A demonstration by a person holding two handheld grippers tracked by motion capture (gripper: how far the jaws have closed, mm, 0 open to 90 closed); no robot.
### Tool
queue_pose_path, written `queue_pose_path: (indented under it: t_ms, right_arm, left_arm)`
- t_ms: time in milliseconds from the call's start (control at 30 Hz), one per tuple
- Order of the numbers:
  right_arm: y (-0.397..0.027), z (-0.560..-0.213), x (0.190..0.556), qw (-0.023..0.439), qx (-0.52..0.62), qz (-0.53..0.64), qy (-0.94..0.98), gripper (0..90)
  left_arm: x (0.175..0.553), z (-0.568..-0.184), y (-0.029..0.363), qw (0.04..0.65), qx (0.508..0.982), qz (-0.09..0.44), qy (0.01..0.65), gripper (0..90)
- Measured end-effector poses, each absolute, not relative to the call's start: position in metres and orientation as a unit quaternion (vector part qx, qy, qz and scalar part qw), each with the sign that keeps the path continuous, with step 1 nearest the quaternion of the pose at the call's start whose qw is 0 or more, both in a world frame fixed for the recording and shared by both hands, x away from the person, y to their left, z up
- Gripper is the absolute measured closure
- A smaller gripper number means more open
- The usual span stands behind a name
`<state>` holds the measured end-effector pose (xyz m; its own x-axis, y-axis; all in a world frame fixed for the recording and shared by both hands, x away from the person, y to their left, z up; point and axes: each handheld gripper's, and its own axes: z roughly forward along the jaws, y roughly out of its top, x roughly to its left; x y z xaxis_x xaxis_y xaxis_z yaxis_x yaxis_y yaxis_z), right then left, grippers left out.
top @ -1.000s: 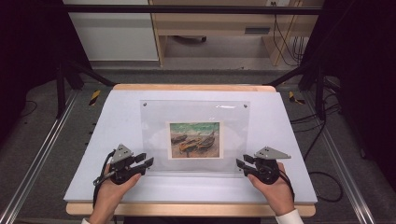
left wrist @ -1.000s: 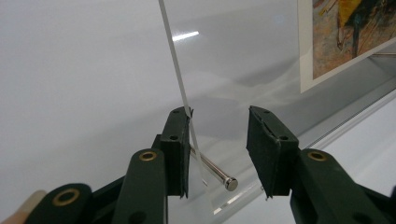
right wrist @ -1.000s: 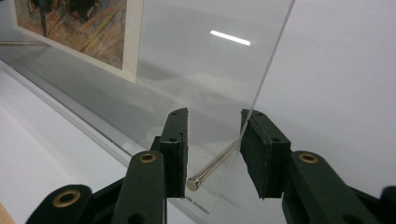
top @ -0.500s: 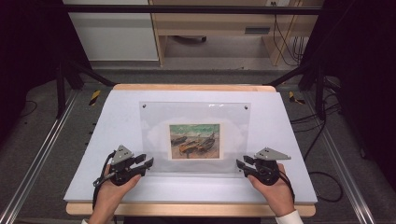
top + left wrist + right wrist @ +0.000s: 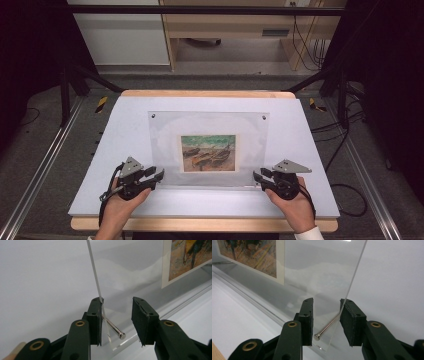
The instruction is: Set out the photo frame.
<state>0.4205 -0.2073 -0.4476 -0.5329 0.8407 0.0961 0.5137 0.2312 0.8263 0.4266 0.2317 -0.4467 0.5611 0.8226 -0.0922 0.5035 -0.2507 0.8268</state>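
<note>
Both tools are set at the near corners of the clear acrylic picture frame point(image 5: 209, 149), which lies flat on the white table point(image 5: 125, 130) with a boat print point(image 5: 208, 153) sandwiched in it. Left tool point(image 5: 148, 178): jaws part-open, astride the frame's near left corner; one pad appears to touch the sheet edge, the other stands clear, so nothing is gripped yet. A metal standoff pin point(image 5: 112, 327) runs through the corner between the jaws. Right tool point(image 5: 260, 178): likewise part-open astride the near right corner, its pin point(image 5: 326, 329) between the pads, no clamp. Judgement: approach done; closing on the corners and whatever lift or disassembly follows are still to do. Hard to tell: whether the frame is two sheets or one, how the pins seat, and whether the far-corner fasteners point(image 5: 153, 115) are of the same kind.
</note>
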Motion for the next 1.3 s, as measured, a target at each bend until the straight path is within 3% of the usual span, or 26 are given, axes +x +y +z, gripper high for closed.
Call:
queue_pose_path:
  t_ms: [1300]
  right_arm:
    - [-0.206, -0.451, 0.409, 0.186, 0.443, 0.424, 0.768, 63.2]
  left_arm:
    - [0.418, -0.45, 0.23, 0.413, 0.786, 0.173, 0.427, 60.7]
